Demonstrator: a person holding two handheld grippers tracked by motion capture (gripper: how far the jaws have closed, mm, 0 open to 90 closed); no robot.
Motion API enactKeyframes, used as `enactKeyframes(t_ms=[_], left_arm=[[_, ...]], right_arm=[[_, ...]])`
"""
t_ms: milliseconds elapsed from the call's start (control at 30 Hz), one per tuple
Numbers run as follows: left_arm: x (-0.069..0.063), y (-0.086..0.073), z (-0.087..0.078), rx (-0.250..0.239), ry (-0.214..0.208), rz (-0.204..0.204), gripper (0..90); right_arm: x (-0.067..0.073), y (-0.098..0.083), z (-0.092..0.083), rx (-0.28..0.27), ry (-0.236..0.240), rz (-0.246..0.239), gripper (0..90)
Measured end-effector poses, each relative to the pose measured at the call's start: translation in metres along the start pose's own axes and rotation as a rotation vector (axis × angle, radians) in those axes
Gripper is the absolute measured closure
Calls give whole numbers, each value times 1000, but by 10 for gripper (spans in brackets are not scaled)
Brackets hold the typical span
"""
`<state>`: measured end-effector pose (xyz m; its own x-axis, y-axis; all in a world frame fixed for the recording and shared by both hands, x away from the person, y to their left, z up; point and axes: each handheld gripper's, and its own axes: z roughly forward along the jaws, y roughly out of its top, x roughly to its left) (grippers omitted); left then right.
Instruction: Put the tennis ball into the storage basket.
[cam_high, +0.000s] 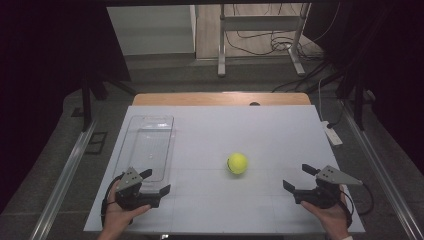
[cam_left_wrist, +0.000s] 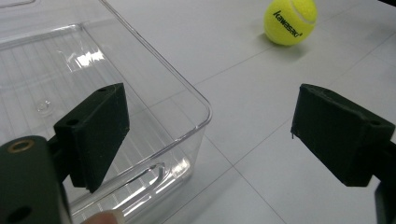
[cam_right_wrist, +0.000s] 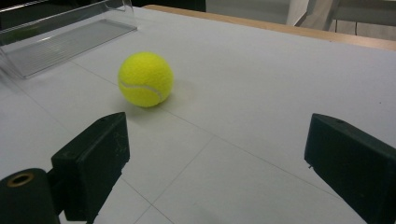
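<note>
Both sets of jaws apart, empty. Right gripper (cam_high: 295, 178) lining up on tennis ball (cam_high: 237, 163); left gripper (cam_high: 154, 181) at clear bin (cam_high: 150, 145) corner. Next: close in, straddle ball.

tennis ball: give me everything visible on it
The tennis ball is bright yellow and fuzzy like felt, with a pale curved seam and black "kawasaki" lettering on one side. It looks round and intact. It sits alone on the white table, right of the clear plastic bin and apart from it, casting a soft shadow. Nothing else touches it; both grippers are well short of it.
</note>
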<state>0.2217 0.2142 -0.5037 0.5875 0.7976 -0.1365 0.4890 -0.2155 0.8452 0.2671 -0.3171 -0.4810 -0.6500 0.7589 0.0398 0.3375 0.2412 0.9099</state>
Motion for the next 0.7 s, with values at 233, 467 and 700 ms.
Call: enactKeyframes(t_ms=[233, 467, 700], left_arm=[[0, -1, 0, -1, 4, -1, 122], [0, -1, -1, -4, 5, 1, 122], [0, -1, 0, -3, 10, 5, 122]], right_arm=[[-1, -1, 0, 1, -2, 5, 73], [0, -1, 1, 8, 0, 5, 74], [-1, -2, 1, 12, -3, 7, 77]])
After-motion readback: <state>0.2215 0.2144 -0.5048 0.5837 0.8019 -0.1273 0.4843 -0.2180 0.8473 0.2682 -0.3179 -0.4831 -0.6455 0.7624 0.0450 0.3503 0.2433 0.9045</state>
